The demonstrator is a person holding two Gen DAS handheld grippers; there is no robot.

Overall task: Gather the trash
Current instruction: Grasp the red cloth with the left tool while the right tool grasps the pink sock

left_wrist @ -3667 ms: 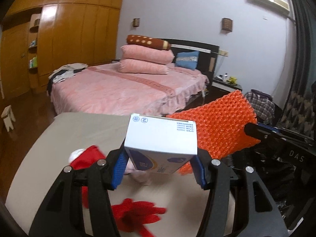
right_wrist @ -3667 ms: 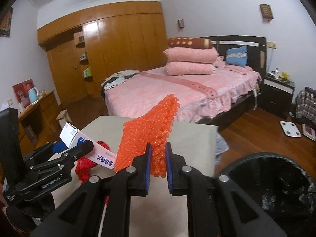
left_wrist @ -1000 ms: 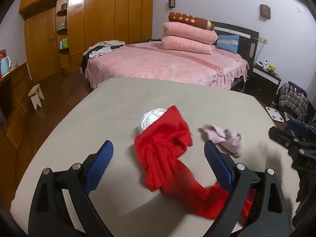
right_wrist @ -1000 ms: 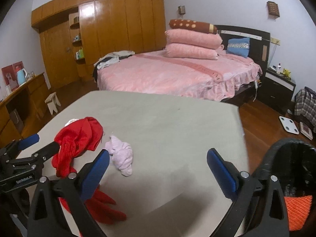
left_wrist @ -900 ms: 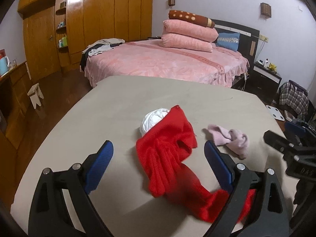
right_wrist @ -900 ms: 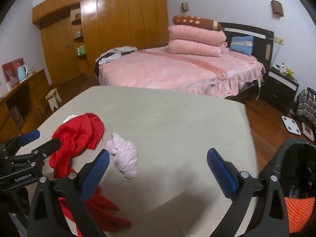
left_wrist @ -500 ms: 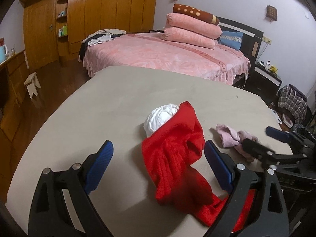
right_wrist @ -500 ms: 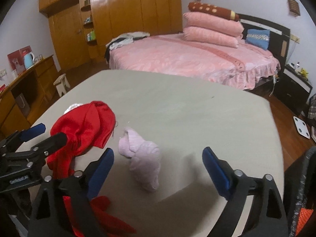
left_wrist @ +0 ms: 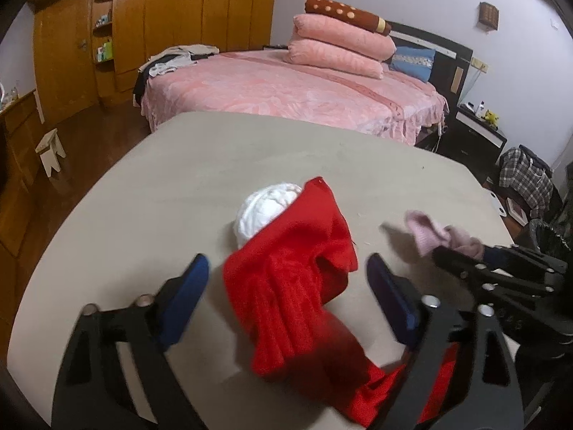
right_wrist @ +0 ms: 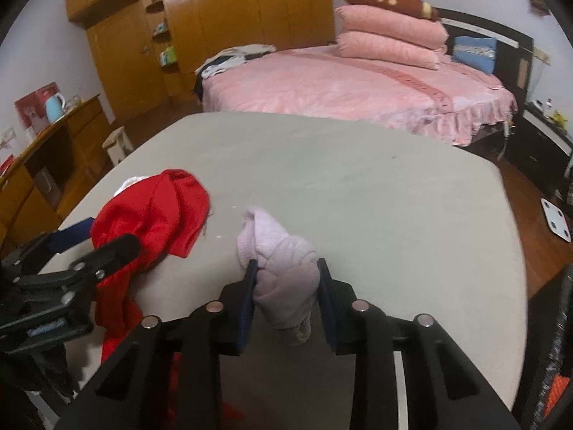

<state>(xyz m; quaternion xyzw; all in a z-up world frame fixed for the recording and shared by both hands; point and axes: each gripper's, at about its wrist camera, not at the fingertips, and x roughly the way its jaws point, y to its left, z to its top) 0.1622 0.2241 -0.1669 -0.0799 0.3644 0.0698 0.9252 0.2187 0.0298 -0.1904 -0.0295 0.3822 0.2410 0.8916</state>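
Note:
A crumpled pink cloth (right_wrist: 283, 261) lies on the grey table (right_wrist: 358, 179). My right gripper (right_wrist: 286, 288) is closing around it, and both blue pads touch its sides. In the left wrist view the pink cloth (left_wrist: 429, 233) sticks out past the right gripper (left_wrist: 462, 254). A red cloth (left_wrist: 297, 251) lies between the fingers of my left gripper (left_wrist: 288, 288), whose jaws are closing but still stand wide and clear of it. A white wad (left_wrist: 265, 208) peeks out from under the red cloth's far end. The red cloth (right_wrist: 154, 208) and left gripper (right_wrist: 89, 247) also show in the right wrist view.
A black bin (right_wrist: 562, 358) with something orange inside stands at the table's right edge. Beyond the table are a pink bed (left_wrist: 286, 89), a wooden wardrobe (left_wrist: 161, 18), a small stool (left_wrist: 50, 150) and a white scale (right_wrist: 557, 220) on the floor.
My right gripper came down over the pink cloth and closed from wide open onto it. The left gripper moved closer over the red cloth and narrowed slightly.

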